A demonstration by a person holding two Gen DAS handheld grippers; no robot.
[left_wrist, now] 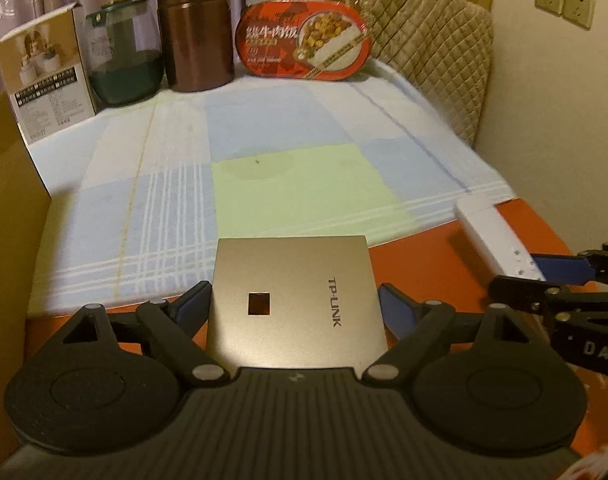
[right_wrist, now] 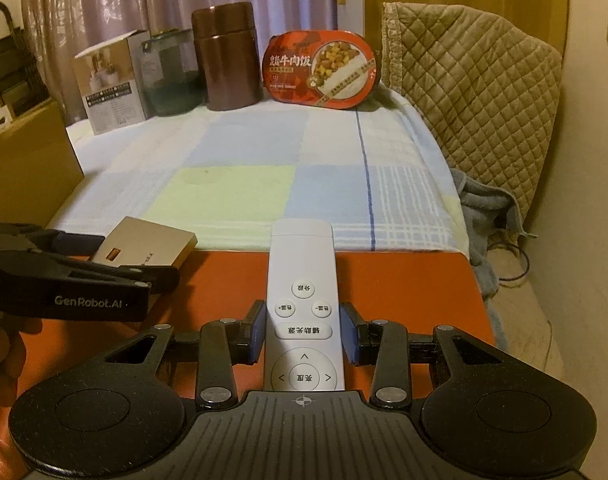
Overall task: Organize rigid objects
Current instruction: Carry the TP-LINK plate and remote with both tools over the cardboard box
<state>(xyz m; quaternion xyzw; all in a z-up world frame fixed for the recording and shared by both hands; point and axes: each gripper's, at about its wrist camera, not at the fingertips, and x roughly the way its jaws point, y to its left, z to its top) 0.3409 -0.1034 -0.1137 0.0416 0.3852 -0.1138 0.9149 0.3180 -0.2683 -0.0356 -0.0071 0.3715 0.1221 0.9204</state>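
1. Straddling a flat gold square device [left_wrist: 293, 304] printed "TP-LINK", the left claw [left_wrist: 293, 306] has one blue pad on each side of it. The left pad looks to touch the edge, the right pad sits just off it, so I cannot tell whether it grips.
2. The right claw [right_wrist: 301, 330] frames a white remote control [right_wrist: 301, 308] between its two blue pads. Narrow gaps show on both sides, so the claw reads as released, not clenched.
3. The remote's buttons carry Chinese characters and arrow marks; the characters appear upside down from this view.
4. The left tool's side reads "GenRobot.AI" in the right wrist view; part of "DAS" shows on the right tool in the left wrist view.
5. Both the device and the remote lie on an orange counter [right_wrist: 416, 280], well apart from each other, near the edge of a checked cloth [left_wrist: 263, 168] in pale blue, green and white.
6. Four things stand in a row at the cloth's far end: one printed cardboard box [left_wrist: 47, 72], one clear jar with dark green contents [left_wrist: 123, 52], one brown metal canister [left_wrist: 197, 26], and one red oval meal tub [left_wrist: 306, 38] with Chinese lettering and a food photo, propped on edge.
7. A quilted beige cover [left_wrist: 424, 52] drapes to the right. Two wall sockets [left_wrist: 564, 2] sit on the cream wall, and pale curtains [right_wrist: 143, 4] hang behind.
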